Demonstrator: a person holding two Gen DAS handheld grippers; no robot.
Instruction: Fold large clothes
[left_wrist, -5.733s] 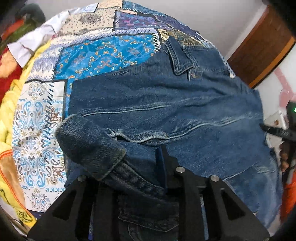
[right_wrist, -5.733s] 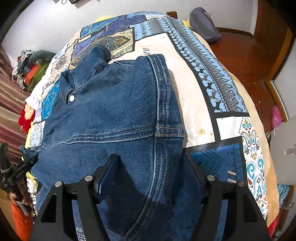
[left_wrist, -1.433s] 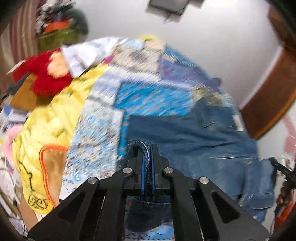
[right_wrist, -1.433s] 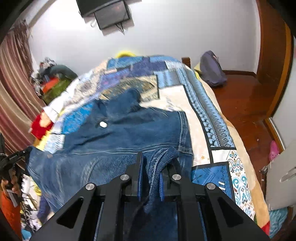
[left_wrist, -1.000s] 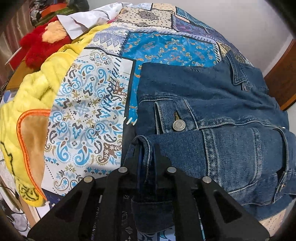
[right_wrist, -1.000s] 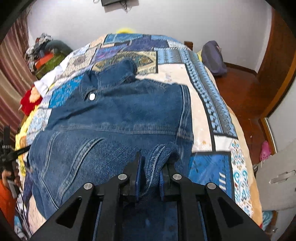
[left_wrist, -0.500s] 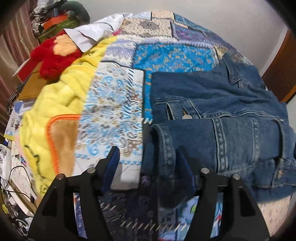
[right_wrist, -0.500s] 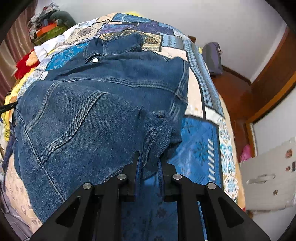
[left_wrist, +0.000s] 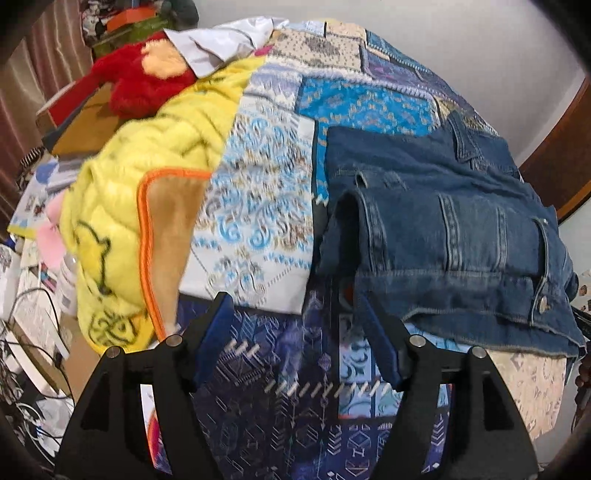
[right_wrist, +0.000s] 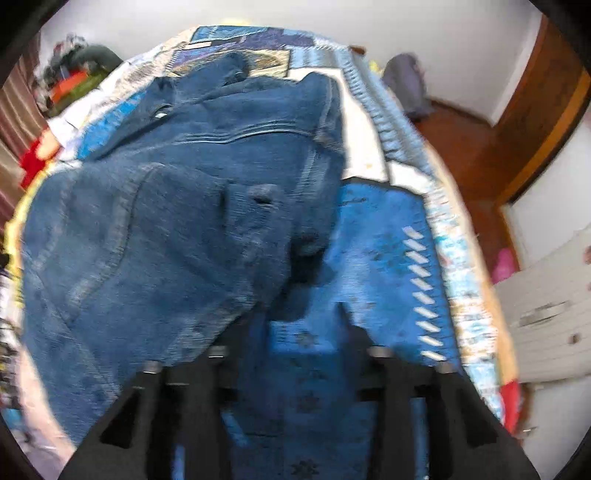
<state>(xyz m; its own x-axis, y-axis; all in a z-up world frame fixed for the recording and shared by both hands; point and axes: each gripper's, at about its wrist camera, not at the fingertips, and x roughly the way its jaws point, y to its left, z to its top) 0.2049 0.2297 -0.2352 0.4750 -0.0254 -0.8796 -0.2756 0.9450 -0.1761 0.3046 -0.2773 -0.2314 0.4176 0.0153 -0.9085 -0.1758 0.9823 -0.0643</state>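
On the patchwork quilt (left_wrist: 258, 206): folded denim jacket (left_wrist: 461, 236), right of frame.
Left gripper (left_wrist: 299, 332): jaws opening, nothing between.
Right gripper (right_wrist: 291, 328): jaws opening, jacket released.

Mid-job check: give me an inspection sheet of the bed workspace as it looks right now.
Surface: patchwork blue bedspread, bare in front of both grippers.
Job's things: dark blue denim jacket, folded, lying flat.
Clutter: yellow fleece blanket, red plush toy, white shirt.
Grippers: left gripper opening, nothing between jaws; right gripper opening, blurred, jacket edge beside it.
Cables: black cables on floor, left.
Surroundings: white wall, wooden floor, grey bag.
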